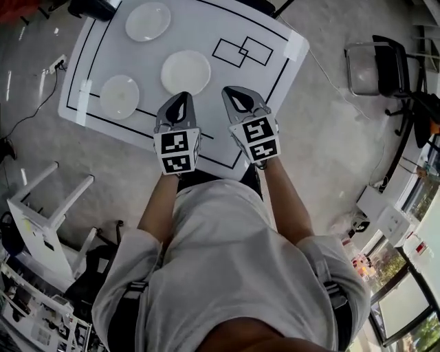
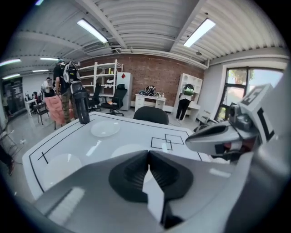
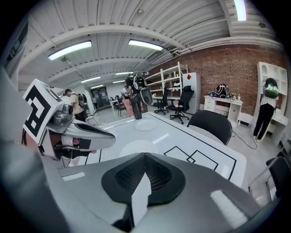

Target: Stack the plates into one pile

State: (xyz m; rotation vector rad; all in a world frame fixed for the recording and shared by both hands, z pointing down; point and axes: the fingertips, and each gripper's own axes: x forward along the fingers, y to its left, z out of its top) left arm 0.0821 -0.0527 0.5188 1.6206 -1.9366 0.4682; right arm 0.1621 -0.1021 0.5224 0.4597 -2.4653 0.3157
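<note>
The left gripper [image 1: 181, 97] and right gripper [image 1: 234, 92] are held side by side above the counter [image 1: 206, 24], each closed with nothing between its jaws. Three plates are laid apart: the middle plate [image 1: 185, 72] just ahead of the left gripper, the near plate [image 1: 119, 97] to its left, the far plate [image 1: 148, 21] well beyond.

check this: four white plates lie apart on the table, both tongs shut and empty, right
Three white plates, not four, as the head view shows. They lie apart on the table, left tongs and right tongs shut and empty.
</note>
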